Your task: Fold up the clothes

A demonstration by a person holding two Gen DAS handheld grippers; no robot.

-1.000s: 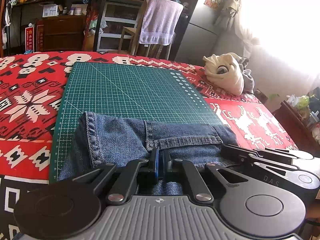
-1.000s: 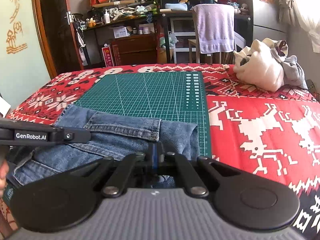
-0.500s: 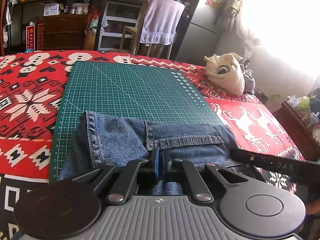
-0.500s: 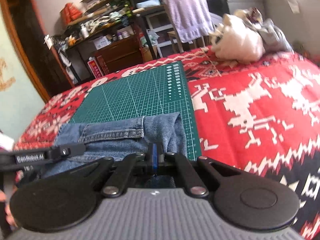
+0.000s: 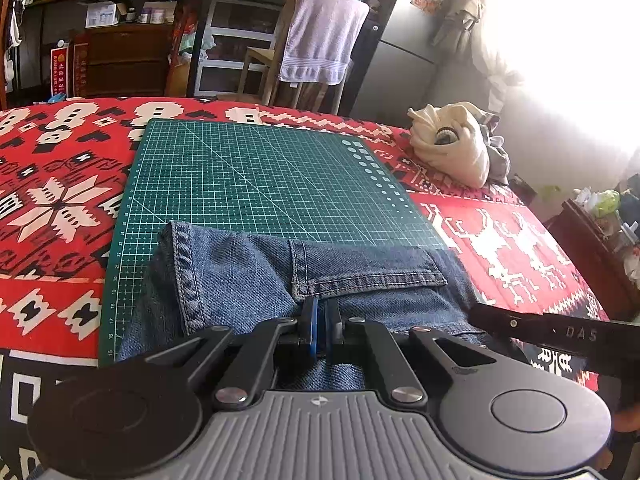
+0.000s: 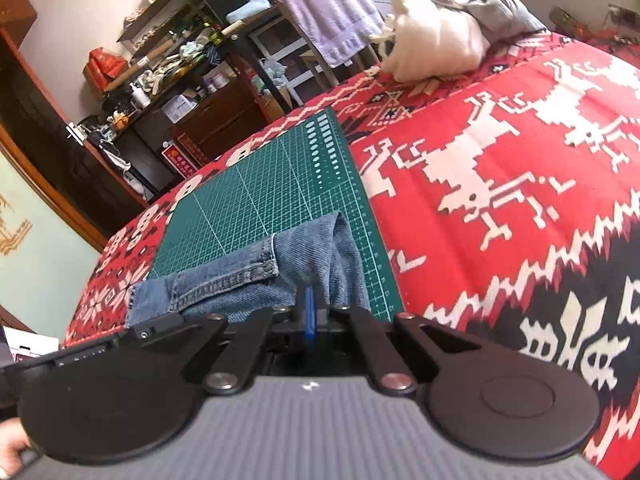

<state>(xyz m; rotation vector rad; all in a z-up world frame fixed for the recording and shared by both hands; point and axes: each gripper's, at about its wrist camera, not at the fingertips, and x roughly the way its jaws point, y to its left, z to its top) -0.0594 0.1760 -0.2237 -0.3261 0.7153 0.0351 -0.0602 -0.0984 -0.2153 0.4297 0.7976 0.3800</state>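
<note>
Folded blue jeans (image 5: 248, 268) lie on the near part of a green cutting mat (image 5: 260, 176), hem to the left and a stitched flap across the middle. My left gripper (image 5: 320, 322) is shut on the jeans' near edge, with denim pinched between its blue pads. In the right wrist view, my right gripper (image 6: 310, 308) is shut at the jeans' (image 6: 256, 272) right near corner. The denim fold there stands up around its pads. This view is tilted. One right-gripper finger (image 5: 532, 326) shows edge-on at the right of the left wrist view.
The mat lies on a red patterned blanket (image 5: 60, 200) covering the bed. A cream and grey clothes pile (image 5: 452, 152) sits at the far right. Beyond the bed stand a chair with a lilac towel (image 5: 320, 36) and cluttered shelves; a dark side table (image 5: 592, 248) is at the right.
The right gripper has rolled, so its view now tilts and it shows edge-on in the left wrist view. It also shifted a little sideways. The left gripper and the jeans stayed put.
</note>
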